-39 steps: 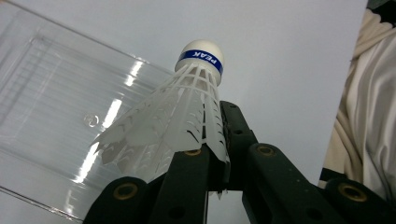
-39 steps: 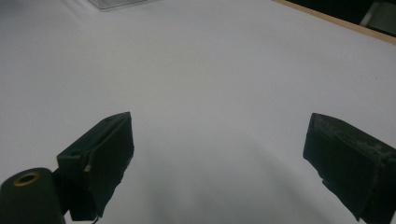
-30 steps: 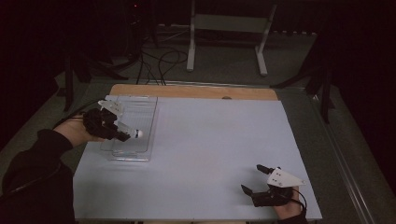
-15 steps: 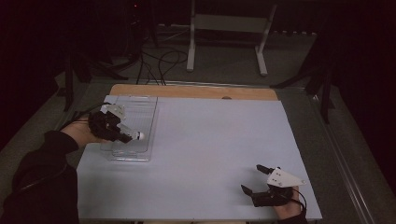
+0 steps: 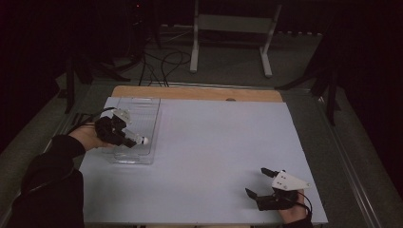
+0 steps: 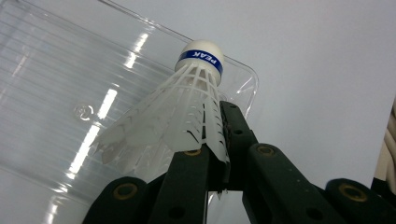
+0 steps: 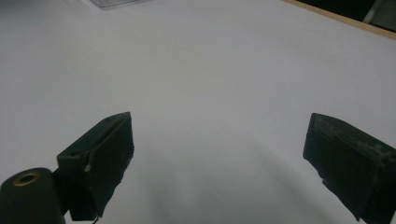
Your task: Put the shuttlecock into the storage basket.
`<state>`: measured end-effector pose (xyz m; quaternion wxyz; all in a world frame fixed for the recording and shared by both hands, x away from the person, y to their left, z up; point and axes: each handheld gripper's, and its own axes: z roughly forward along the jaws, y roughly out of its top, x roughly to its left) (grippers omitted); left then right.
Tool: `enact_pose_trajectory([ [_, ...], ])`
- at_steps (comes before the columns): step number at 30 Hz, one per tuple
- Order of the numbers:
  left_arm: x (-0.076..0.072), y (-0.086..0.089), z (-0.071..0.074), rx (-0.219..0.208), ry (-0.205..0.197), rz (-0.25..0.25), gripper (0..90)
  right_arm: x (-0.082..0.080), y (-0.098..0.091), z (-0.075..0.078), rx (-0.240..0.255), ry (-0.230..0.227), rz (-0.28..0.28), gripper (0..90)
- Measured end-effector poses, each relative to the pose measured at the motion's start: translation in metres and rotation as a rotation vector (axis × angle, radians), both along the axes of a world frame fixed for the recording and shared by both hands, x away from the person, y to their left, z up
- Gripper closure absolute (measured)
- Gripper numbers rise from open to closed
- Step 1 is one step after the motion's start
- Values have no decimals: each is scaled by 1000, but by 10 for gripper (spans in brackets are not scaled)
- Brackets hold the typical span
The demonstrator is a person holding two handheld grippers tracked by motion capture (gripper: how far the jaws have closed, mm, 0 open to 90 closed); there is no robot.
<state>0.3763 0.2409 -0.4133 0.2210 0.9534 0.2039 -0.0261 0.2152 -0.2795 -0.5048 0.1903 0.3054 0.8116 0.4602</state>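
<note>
I am clamping my left gripper on the white plastic shuttlecock over the clear ribbed plastic tray at far left; my right gripper is gaping empty at near right.

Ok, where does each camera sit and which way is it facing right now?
High view: above the person's side, looking forward and down on the table; forearms and both grippers show.
Left gripper view: on the left gripper, facing the shuttlecock over the clear tray; both also in the high view.
Right gripper view: on the right gripper, open jaws over bare table.
</note>
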Motion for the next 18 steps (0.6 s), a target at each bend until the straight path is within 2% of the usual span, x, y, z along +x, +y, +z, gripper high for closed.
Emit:
enact_pose_trajectory([
  [18, 4, -4, -15, 14, 44, 4, 897, 1, -1, -1, 2, 4, 0, 85],
])
